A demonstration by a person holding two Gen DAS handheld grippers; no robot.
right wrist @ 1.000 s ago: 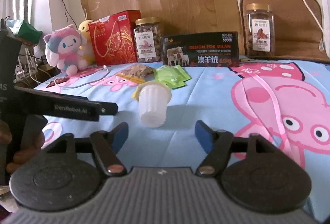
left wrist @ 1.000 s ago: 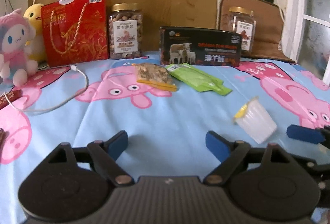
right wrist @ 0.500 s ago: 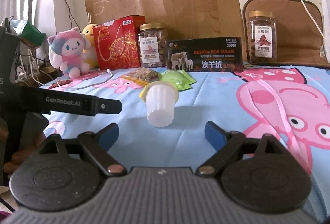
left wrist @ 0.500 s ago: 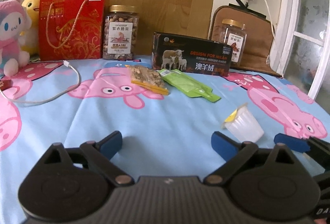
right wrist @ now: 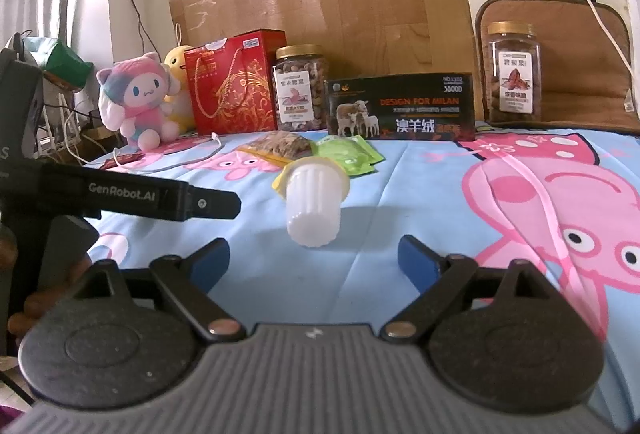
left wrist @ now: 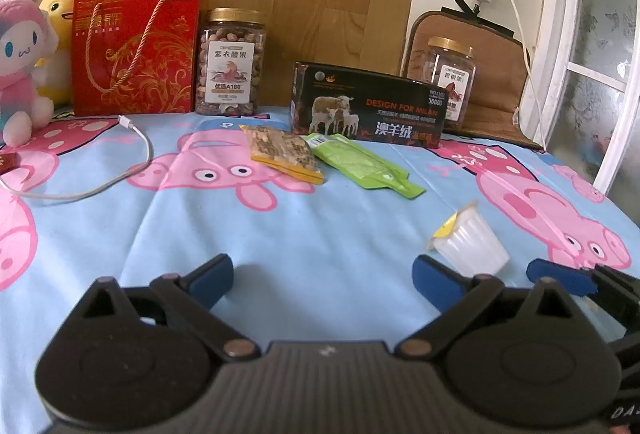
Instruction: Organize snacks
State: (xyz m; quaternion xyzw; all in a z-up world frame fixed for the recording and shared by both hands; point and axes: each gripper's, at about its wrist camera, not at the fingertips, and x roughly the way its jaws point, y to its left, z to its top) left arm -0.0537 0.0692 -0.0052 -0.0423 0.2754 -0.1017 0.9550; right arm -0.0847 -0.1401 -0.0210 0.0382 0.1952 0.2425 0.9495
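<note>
Right gripper (right wrist: pixel 314 258): jaws spread wide, nothing between them, blue pads low over the cartoon-pig sheet (right wrist: pixel 440 174). Jelly cup (right wrist: pixel 313 204) lies on its side just ahead, between the lines of the 2 fingers, base toward the camera, yellow foil lid facing away toward the back row.

Left gripper (left wrist: pixel 323 270): also wide, empty, hovering over bare sheet. In its view the jelly cup (left wrist: pixel 470 240) sits off to the right, just past its right pad, not in its reach line.

Handling, as judged: cup looks small, light, thin ribbed plastic; likely to flex under a hard pinch and to roll or skid on the soft fabric if nudged. Foil lid is the weak point, so best avoided. Best hold seems across the ribbed wall at mid-height, pads on opposite sides, gentle close.

Further out: nut snack packet (right wrist: pixel 282 147) and green pouch (right wrist: pixel 348 154) lie flat side by side, close together; beyond them 2 nut jars, black box (right wrist: pixel 400 108), red gift box (right wrist: pixel 234 84).
</note>
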